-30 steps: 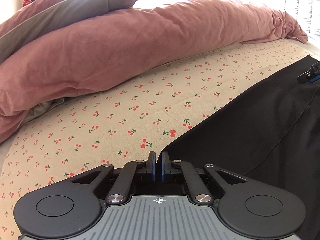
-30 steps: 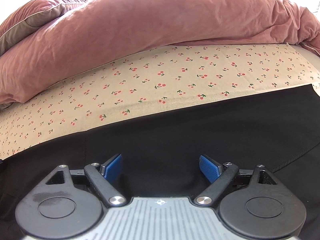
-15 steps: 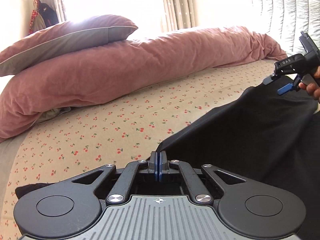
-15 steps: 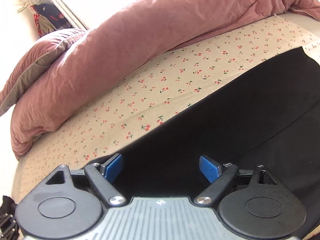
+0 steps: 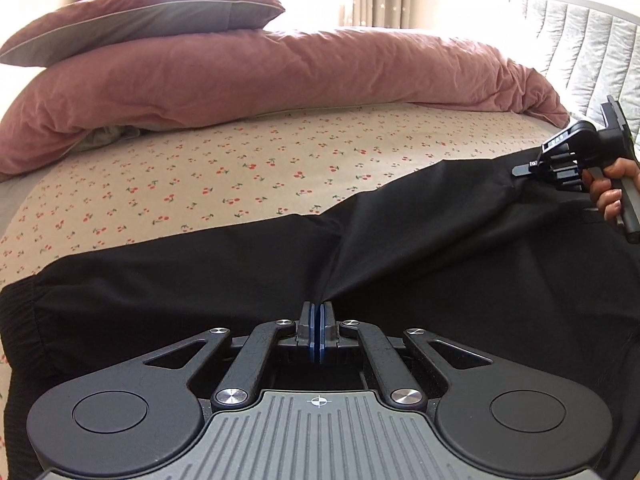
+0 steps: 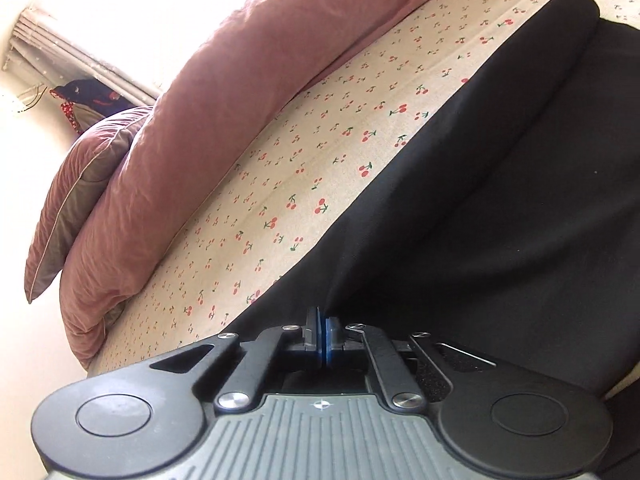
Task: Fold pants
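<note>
Black pants [image 5: 420, 264] lie across a bed with a cherry-print sheet [image 5: 248, 160]. My left gripper [image 5: 319, 312] is shut on the pants' fabric, which rises in a taut fold from its blue pads. In the left wrist view the right gripper [image 5: 520, 170] shows at the far right, held by a hand [image 5: 608, 188], pinching the pants' edge. In the right wrist view my right gripper [image 6: 322, 320] is shut on the black pants [image 6: 500, 208] along their edge next to the cherry-print sheet [image 6: 304, 168]. A ribbed cuff or waistband [image 5: 20, 316] shows at the left.
A rolled dusty-pink duvet [image 5: 280, 76] runs along the far side of the bed, with a pink and grey pillow [image 5: 140, 12] on top. A quilted pale headboard [image 5: 580, 44] stands at the right. Curtains and a bright window lie behind.
My right gripper's jaws went from wide open to shut on the pants and it rolled. My left gripper carried its held fabric back over the pants; more black cloth now lies under it.
</note>
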A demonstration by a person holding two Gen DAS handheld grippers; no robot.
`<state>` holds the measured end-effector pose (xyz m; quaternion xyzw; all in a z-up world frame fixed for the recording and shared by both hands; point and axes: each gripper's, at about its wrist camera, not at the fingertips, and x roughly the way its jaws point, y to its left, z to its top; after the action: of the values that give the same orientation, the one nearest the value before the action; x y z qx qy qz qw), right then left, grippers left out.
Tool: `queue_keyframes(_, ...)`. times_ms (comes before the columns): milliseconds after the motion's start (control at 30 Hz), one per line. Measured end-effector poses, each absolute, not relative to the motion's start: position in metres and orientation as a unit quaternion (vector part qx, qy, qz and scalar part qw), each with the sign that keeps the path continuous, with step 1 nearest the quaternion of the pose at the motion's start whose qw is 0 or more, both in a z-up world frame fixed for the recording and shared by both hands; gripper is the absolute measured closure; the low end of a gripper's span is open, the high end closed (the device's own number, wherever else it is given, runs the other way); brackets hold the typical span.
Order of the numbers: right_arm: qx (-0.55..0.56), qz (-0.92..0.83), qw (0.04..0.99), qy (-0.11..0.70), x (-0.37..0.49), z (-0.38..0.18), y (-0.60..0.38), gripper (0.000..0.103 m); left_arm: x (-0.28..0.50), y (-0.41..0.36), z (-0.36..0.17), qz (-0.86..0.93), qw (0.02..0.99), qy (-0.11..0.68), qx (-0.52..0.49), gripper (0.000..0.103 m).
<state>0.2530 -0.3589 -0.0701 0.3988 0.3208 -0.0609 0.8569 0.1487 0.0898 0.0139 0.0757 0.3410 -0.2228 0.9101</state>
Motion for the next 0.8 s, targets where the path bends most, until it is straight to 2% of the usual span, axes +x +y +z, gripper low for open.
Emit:
queue_keyframes(233, 0.260, -0.078, 0.907, 0.323, 0.209, -0.008, -0.320, 0.101, 0.119, 0.109, 0.031, -0.214, 0.920, 0.328, 0.035, 0.103)
queue_keyframes(367, 0.234, -0.076, 0.909, 0.338, 0.167, 0.018, -0.300, 0.101, 0.101, 0.123, 0.034, -0.220, 0.914, 0.340, 0.015, 0.103)
queue_keyframes(633, 0.222, -0.066, 0.902, 0.365, 0.109, -0.002, -0.282, 0.099, 0.067, 0.156, 0.013, -0.233, 0.893, 0.385, -0.003, 0.099)
queue_keyframes(800, 0.227, -0.061, 0.894, 0.381, 0.084, -0.022, -0.291, 0.076, 0.063, 0.204, 0.002, -0.164, 0.906, 0.383, -0.076, 0.093)
